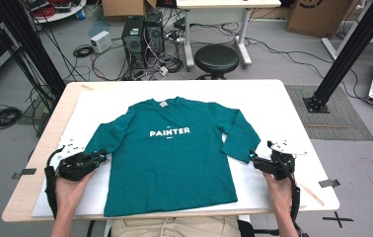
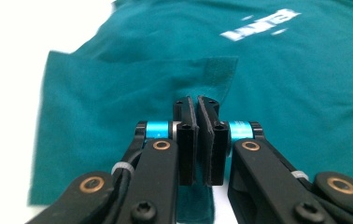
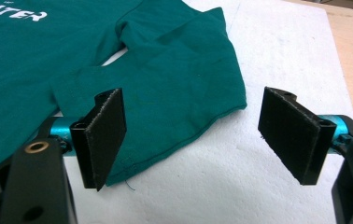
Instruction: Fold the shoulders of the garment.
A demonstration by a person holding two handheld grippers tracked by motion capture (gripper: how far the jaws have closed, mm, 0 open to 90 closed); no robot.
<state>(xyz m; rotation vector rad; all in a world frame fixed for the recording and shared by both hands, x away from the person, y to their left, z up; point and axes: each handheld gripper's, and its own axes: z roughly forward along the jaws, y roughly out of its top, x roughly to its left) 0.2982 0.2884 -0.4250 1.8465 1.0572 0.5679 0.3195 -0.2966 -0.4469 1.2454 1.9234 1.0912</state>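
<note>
A teal long-sleeved shirt (image 1: 169, 158) printed with "PAINTER" lies flat, front up, on a white sheet (image 1: 273, 108). Both sleeves are folded back on themselves. My left gripper (image 1: 103, 157) is at the left sleeve's cuff (image 1: 100, 143), low over the cloth. In the left gripper view its pads are shut (image 2: 197, 105) above the sleeve (image 2: 118, 93), with no cloth visibly between them. My right gripper (image 1: 251, 158) is beside the right sleeve's fold (image 1: 239, 136). In the right gripper view it stands wide open (image 3: 198, 135), its left pad (image 3: 104, 135) over the sleeve's hem (image 3: 174, 93).
The sheet covers a wooden table (image 1: 26, 192) whose front edge is close to the person. Bare sheet lies right of the shirt (image 3: 268, 60). Behind the table stand a black stool (image 1: 216, 58), computer towers (image 1: 142, 34) and a black frame post (image 1: 352, 49).
</note>
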